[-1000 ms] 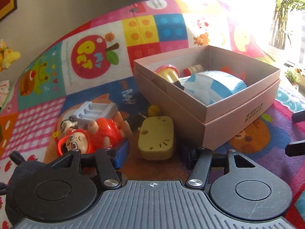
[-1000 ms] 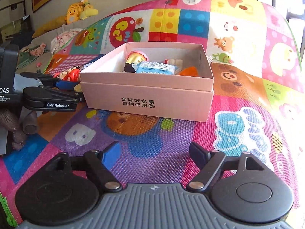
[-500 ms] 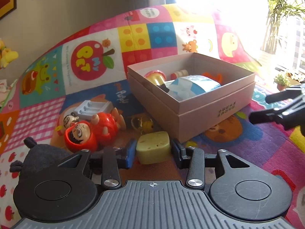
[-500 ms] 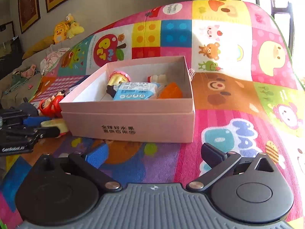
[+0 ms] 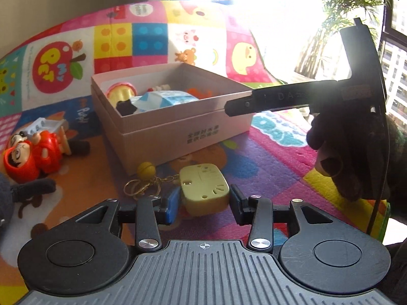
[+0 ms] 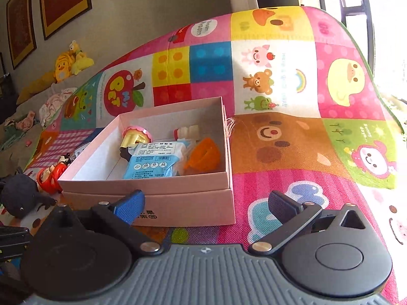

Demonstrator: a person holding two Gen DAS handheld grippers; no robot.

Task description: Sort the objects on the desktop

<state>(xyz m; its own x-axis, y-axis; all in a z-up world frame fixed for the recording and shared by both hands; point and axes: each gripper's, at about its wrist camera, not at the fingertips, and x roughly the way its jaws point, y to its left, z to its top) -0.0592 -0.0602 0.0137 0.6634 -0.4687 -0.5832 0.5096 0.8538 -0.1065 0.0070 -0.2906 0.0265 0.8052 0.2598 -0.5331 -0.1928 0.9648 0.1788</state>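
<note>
L gripper now lifted w/ yellow cheese toy clamped; R gripper wide, nr pink box.

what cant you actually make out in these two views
- Left wrist: whether the left gripper squeezes the yellow keychain block; its sides hide the pads.
- Left wrist: the window is blown out by glare.
- Right wrist: the red doll is half hidden behind the pink box.

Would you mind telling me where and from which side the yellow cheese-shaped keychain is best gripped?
Grip the cheese block across its two short flat sides, coming in low from the near side, as the left gripper does now. The block lies flat on the mat, and its chain and ring trail off to the left, so a mid-body pinch stays clear of them.
</note>
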